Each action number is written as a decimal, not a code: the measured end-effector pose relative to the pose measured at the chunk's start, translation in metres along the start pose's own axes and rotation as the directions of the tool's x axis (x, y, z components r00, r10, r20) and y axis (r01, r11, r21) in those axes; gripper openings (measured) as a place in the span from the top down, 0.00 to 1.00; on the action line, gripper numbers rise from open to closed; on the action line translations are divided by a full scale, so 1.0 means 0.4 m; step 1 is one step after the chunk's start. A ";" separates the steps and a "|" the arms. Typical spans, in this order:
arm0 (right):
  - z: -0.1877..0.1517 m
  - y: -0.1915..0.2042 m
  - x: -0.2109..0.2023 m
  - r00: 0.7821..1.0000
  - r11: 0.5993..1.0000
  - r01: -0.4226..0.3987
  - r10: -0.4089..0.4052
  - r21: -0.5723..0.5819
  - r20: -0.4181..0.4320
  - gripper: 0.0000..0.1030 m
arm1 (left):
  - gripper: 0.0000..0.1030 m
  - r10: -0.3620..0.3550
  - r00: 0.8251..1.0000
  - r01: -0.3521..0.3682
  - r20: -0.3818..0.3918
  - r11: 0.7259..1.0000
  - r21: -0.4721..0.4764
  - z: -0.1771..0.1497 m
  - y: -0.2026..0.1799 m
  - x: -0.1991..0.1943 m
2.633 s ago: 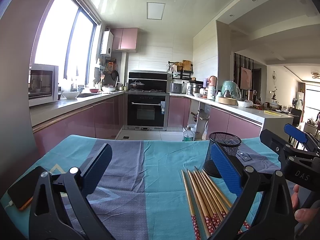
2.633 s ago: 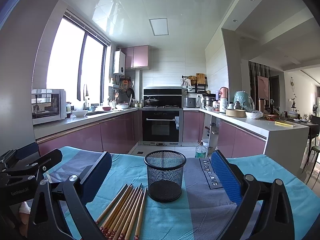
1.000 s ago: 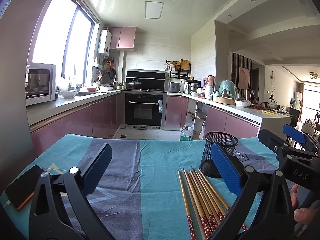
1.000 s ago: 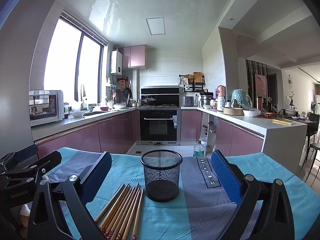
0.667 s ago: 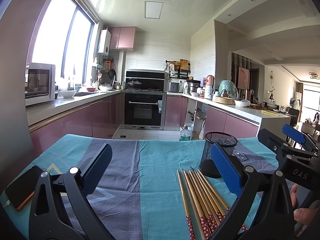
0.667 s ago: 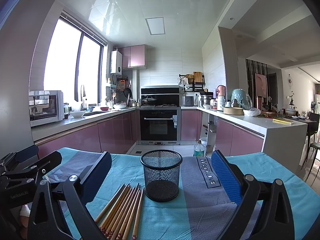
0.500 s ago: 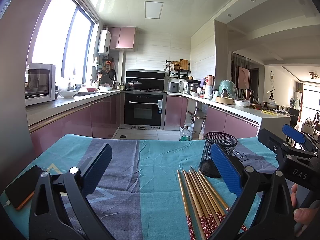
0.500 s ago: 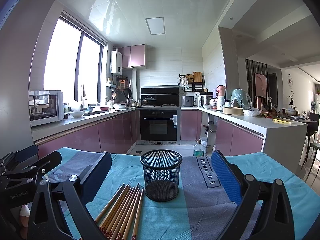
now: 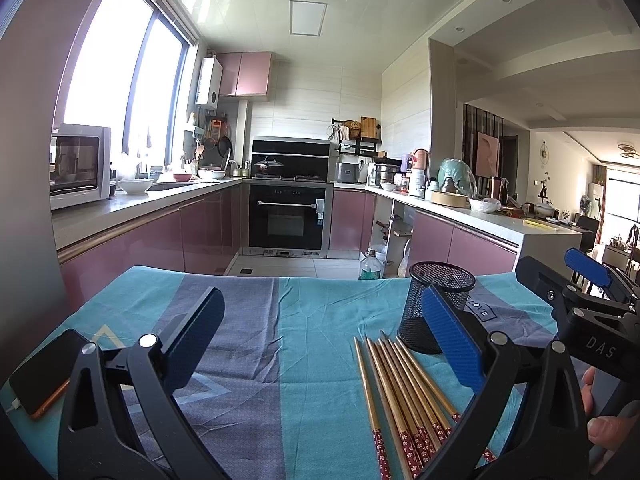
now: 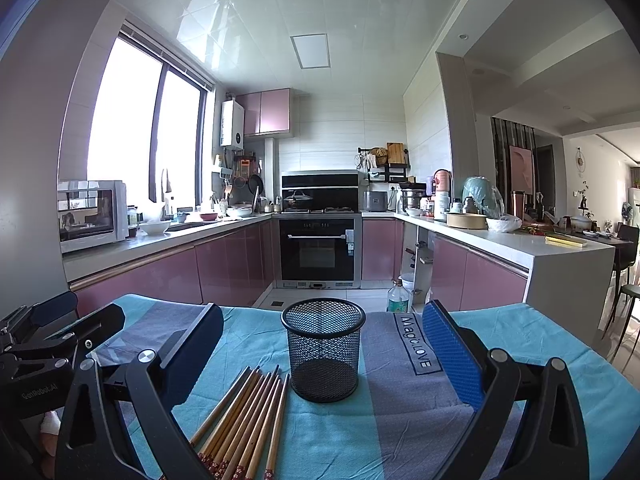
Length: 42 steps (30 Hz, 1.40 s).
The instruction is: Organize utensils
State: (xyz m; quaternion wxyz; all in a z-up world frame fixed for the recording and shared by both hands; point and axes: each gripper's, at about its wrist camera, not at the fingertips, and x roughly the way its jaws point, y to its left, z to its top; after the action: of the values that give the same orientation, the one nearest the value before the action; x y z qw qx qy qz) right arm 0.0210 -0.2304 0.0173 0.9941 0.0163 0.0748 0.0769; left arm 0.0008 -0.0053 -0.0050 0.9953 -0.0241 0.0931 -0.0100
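Observation:
Several wooden chopsticks (image 9: 404, 392) with red patterned ends lie side by side on the teal and grey tablecloth (image 9: 312, 360). A black mesh cup (image 9: 438, 306) stands upright just beyond their tips. In the right wrist view the chopsticks (image 10: 244, 416) lie left of the cup (image 10: 324, 348). My left gripper (image 9: 320, 334) is open and empty, above the cloth, left of the chopsticks. My right gripper (image 10: 322, 346) is open and empty, with the cup straight ahead between its fingers. The right gripper also shows in the left wrist view (image 9: 576, 284).
A phone (image 9: 38, 372) with a cable lies at the cloth's left edge. Beyond the table's far edge is a kitchen with pink cabinets, an oven (image 9: 286, 220) and a counter (image 9: 500, 224) on the right. A plastic bottle (image 10: 396, 294) stands on the floor.
Both grippers have barely moved over the last second; both stay open and empty. Since 2.6 s ago both views have shifted slightly.

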 end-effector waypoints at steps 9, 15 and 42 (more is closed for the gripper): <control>-0.005 0.002 0.001 1.000 1.000 -0.003 0.003 0.000 -0.004 0.06 | 0.06 -0.005 1.000 0.005 -0.005 1.000 -0.002 -0.003 -0.004 0.002; -0.005 0.001 0.001 1.000 1.000 -0.003 0.003 0.000 -0.004 0.06 | 0.06 -0.007 1.000 0.007 -0.007 1.000 -0.004 -0.006 -0.008 0.003; -0.010 0.004 0.006 1.000 1.000 -0.006 0.006 0.001 -0.012 0.06 | 0.06 -0.015 1.000 0.015 -0.020 1.000 -0.004 -0.003 -0.004 -0.003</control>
State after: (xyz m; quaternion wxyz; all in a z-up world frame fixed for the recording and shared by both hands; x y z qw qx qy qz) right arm 0.0227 -0.2284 0.0129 0.9934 0.0165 0.0810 0.0798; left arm -0.0006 -0.0069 -0.0060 0.9942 -0.0265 0.1029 -0.0177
